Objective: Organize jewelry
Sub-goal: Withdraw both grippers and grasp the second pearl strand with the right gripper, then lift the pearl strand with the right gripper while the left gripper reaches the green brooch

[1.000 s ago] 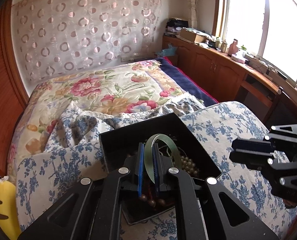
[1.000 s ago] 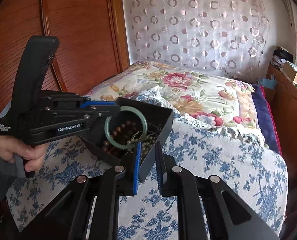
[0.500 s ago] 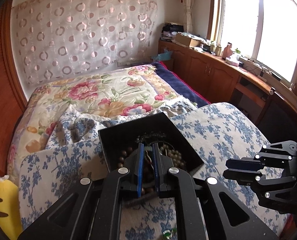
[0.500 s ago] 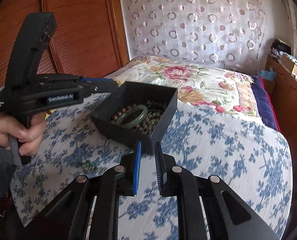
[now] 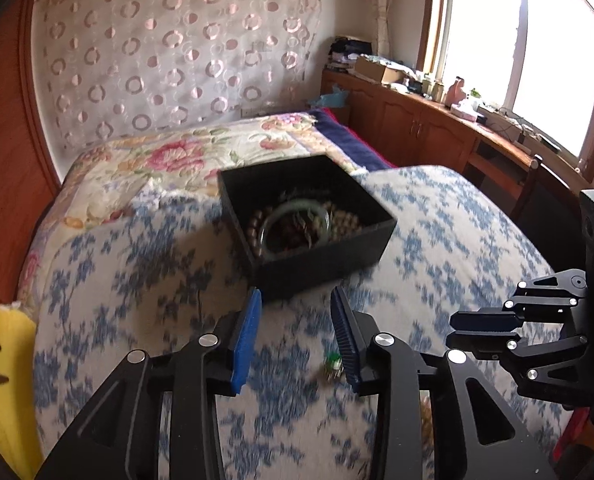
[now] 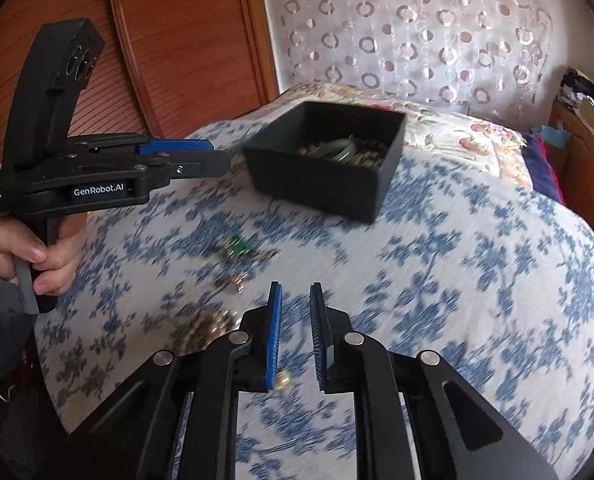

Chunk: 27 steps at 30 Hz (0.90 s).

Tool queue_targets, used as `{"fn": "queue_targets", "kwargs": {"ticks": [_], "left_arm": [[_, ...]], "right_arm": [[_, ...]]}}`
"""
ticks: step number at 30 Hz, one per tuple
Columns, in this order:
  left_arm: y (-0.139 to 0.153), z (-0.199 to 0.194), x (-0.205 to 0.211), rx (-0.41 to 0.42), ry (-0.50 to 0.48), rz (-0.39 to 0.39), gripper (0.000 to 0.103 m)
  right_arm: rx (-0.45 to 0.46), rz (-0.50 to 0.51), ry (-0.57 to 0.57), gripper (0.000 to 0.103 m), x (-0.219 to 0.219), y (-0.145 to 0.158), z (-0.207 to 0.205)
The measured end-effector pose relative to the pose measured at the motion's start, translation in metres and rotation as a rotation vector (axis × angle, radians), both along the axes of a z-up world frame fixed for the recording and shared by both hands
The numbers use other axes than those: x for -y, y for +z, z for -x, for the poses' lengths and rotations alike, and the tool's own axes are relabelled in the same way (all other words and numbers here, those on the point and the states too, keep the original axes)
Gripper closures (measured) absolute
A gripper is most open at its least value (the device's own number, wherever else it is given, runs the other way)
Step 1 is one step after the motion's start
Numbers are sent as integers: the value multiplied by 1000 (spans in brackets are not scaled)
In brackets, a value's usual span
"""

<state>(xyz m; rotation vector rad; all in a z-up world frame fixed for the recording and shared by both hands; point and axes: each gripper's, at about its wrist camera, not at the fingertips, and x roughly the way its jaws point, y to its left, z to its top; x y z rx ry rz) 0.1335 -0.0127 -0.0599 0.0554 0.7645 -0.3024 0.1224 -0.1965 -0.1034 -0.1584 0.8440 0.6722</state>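
Your left gripper (image 5: 295,334) hangs over the blue-flowered cloth (image 5: 437,216) with its jaws spread, having just been opening, and nothing sits between them. The black box (image 5: 329,258) rests on the cloth beyond its tips, with a green bangle (image 5: 297,210) lying on beads inside. Your right gripper (image 6: 296,334) is also parted, jaws just opening and empty. Loose pieces lie near you on the cloth: a small green item (image 6: 239,245), what may be a pearl (image 6: 282,381), blurred gold bits.
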Motion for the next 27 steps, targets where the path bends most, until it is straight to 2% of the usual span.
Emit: {"fn": "queue_targets", "kwargs": {"ticks": [1,3,4,6,9,20,21,22,27], "left_arm": [[-4,3,-2,-8,6,-3,65],[-8,8,-5,-12,12,-2,52],[-10,10,-6,-15,13,0,51],[-14,14,-9,-25,19,-1,39],[-18,20,-13,-22,21,-5,31],[-24,32,-19,-30,31,-4,27],[-24,32,-19,-30,31,-4,27],[-25,32,-18,-30,31,-5,27],[-25,33,-18,-31,29,-4,23]], "right_arm": [[-5,-1,6,78,-3,-2,3],[-11,-3,16,73,-7,-3,8],[-14,-3,24,73,-9,-4,10],[-21,-5,41,73,-15,-5,15],[-40,-3,73,73,-24,-7,20],[-96,25,76,73,-40,-23,16],[-98,22,78,84,-41,-22,16],[-100,17,86,91,-41,-22,16],[-70,12,87,93,-38,-13,17]]}}
